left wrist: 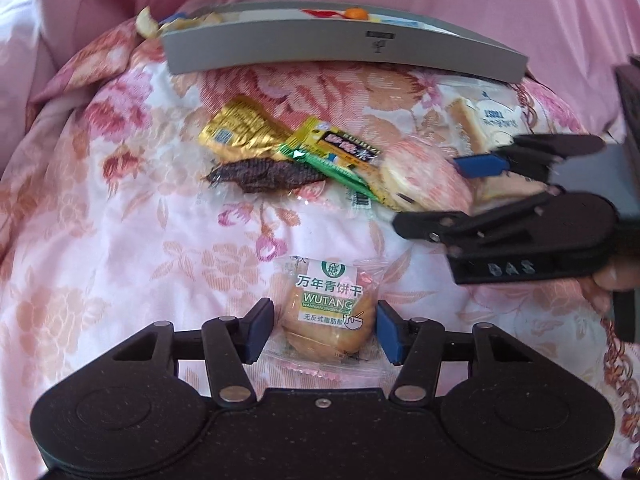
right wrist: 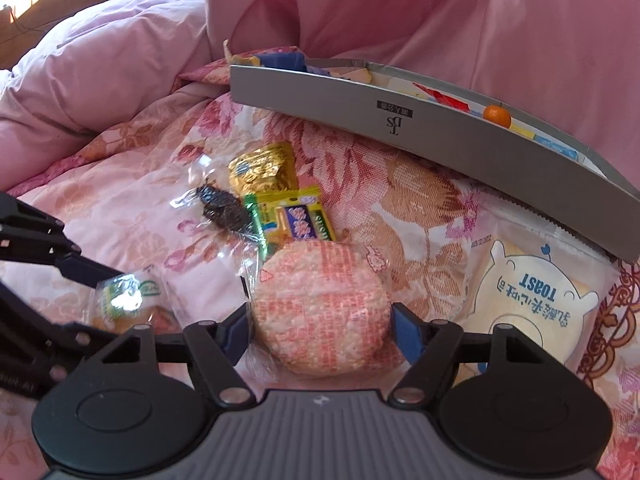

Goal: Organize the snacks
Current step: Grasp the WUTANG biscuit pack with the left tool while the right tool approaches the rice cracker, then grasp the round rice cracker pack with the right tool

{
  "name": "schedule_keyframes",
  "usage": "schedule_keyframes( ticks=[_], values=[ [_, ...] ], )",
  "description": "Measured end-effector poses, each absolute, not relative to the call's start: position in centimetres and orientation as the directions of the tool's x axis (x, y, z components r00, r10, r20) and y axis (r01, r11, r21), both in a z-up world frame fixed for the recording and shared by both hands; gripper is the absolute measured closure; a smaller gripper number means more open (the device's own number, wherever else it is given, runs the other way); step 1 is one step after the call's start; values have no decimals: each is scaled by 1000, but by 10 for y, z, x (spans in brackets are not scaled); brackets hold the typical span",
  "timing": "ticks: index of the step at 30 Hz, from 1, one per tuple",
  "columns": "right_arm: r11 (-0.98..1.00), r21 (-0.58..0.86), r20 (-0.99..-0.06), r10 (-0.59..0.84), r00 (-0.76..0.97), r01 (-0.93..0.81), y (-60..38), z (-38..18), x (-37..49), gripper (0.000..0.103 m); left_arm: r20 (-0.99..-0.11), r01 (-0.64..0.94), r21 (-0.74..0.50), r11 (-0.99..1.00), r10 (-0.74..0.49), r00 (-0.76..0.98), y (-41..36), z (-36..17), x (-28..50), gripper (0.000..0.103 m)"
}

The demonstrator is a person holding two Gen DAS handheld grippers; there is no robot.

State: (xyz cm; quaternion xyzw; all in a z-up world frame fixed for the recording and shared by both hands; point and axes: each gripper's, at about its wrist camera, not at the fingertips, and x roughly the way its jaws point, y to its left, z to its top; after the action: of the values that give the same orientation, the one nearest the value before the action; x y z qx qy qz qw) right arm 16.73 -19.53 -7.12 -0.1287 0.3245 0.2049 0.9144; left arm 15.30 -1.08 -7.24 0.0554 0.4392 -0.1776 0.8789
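Note:
A clear-wrapped round biscuit packet (left wrist: 326,304) with a green and white label lies on the floral quilt. My left gripper (left wrist: 324,328) straddles it, blue pads against both sides of the wrapper. In the right wrist view that left gripper (right wrist: 102,302) comes in from the left around the same packet (right wrist: 128,300). A pink-printed round rice cracker (right wrist: 320,296) sits between the pads of my right gripper (right wrist: 322,332), which touch its edges. The left wrist view shows the right gripper (left wrist: 430,194) reaching in from the right over the cracker (left wrist: 416,172).
A long grey box (right wrist: 360,112) holding wrappers and a small orange (right wrist: 497,117) lies at the back. A gold packet (right wrist: 264,168), a green-yellow packet (right wrist: 296,216) and a dark wrapped snack (right wrist: 224,208) cluster mid-quilt. A toast bag (right wrist: 532,300) lies right. Pink bedding (right wrist: 100,80) rises behind.

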Motion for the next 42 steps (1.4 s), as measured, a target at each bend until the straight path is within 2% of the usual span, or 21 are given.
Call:
schedule_keyframes(
  ticks=[14,18,21,25,29,36,38,40,42],
  values=[
    [877,-122,-705,253,663,-465,-197,-55,113,30,-814,267,-117,957,-246,526,-1,-70,151,50],
    [872,-138,-711,244,660,-470,-193,-62,110,26,-811,270,-113,956,-245,531,-1,-70,152,49],
    [878,-120,-702,255,665,-463,-194,-65,115,18,-810,277,-103,955,-243,534,-2,-71,153,48],
    [877,-94,-677,291,676,-471,-198,-71,119,15,-808,280,-95,955,-238,538,-3,-72,154,47],
    [857,-136,-634,311,708,-498,-197,-74,124,11,-808,286,-86,955,-235,541,-3,-73,154,46],
    [847,-156,-618,317,719,-508,-192,-76,129,8,-807,285,-83,955,-233,543,-3,-73,154,46],
    [844,-153,-627,319,710,-514,-191,-80,132,11,-808,288,-75,955,-228,544,-4,-74,154,46],
    [846,-126,-636,332,697,-518,-193,-82,134,23,-807,290,-66,955,-222,547,-5,-73,153,49],
    [846,-106,-637,346,689,-523,-193,-81,134,29,-807,287,-65,956,-220,548,-4,-73,153,50]
  ],
)
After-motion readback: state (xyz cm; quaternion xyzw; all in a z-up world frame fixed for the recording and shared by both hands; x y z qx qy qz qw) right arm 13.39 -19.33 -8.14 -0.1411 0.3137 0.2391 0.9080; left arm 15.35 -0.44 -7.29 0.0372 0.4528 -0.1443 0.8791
